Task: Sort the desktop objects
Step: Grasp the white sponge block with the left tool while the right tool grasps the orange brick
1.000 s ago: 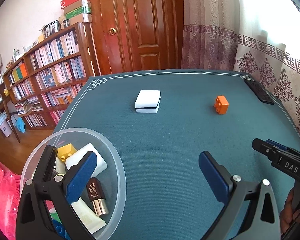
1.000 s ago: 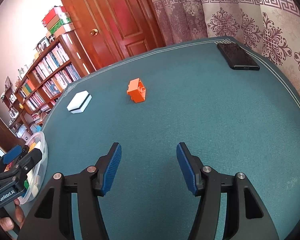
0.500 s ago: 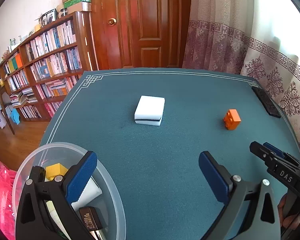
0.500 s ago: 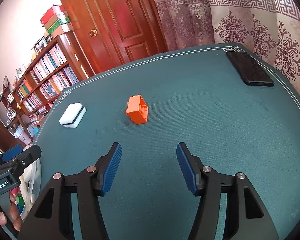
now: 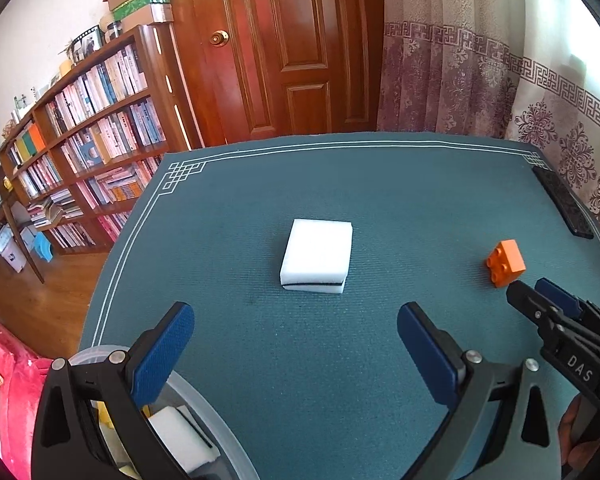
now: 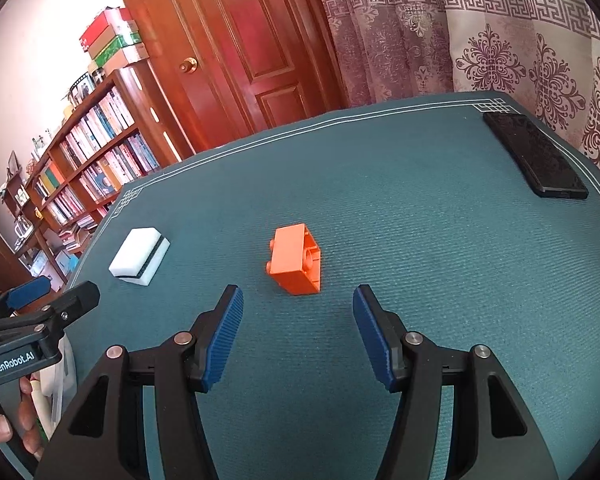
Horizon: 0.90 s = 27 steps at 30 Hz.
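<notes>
Small orange plastic building brick lies on its side on the bench, which is covered in teal textured cloth; studs face left, hollow underside faces right. It sits just beyond the right gripper, roughly centred on the gap between the jaws, not touching them. Jaws spread wide, blue ribbed pads holding nothing.

White rectangular sponge block with a thin black layer lies flat at mid-bench, well left of the brick, ahead of the left gripper. Left jaws also wide apart and empty, hovering above the cloth.

Clear round plastic bin at the near left edge, partly under the left gripper. Inside it: another white sponge block and something yellow, mostly hidden.

Black flat phone-like slab lies at the far right of the bench, near the patterned curtain, well apart from the brick.

Beyond the bench: a dark red wooden door and a wooden bookshelf packed with books to the left. Fingers of a hand show on the left gripper's handle.
</notes>
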Each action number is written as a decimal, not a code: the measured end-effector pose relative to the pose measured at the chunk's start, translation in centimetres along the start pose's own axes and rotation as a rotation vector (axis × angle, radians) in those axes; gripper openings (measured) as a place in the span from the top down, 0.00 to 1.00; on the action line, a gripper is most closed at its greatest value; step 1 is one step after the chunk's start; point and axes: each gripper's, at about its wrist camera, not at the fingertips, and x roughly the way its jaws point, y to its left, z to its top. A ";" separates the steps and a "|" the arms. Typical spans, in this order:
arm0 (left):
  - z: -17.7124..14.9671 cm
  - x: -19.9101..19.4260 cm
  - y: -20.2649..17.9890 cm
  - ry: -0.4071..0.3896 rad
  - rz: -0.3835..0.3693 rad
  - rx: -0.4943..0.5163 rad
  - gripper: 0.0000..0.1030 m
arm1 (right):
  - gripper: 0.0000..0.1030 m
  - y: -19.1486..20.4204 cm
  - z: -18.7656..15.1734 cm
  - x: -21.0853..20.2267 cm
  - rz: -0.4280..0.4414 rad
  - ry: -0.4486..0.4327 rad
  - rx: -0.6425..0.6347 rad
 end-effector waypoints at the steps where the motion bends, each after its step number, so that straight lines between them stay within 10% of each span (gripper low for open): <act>1: 0.3 0.5 0.0 0.010 0.000 0.004 0.01 | 0.41 0.1 0.0 0.2 -0.002 0.002 -0.005; 22: 3.4 7.9 -0.5 0.148 0.009 0.042 0.01 | 0.41 0.6 1.6 2.9 -0.036 0.028 -0.034; 27: 3.1 8.4 -0.8 0.165 -0.051 0.028 0.22 | 0.41 0.5 1.6 3.0 -0.035 0.029 -0.037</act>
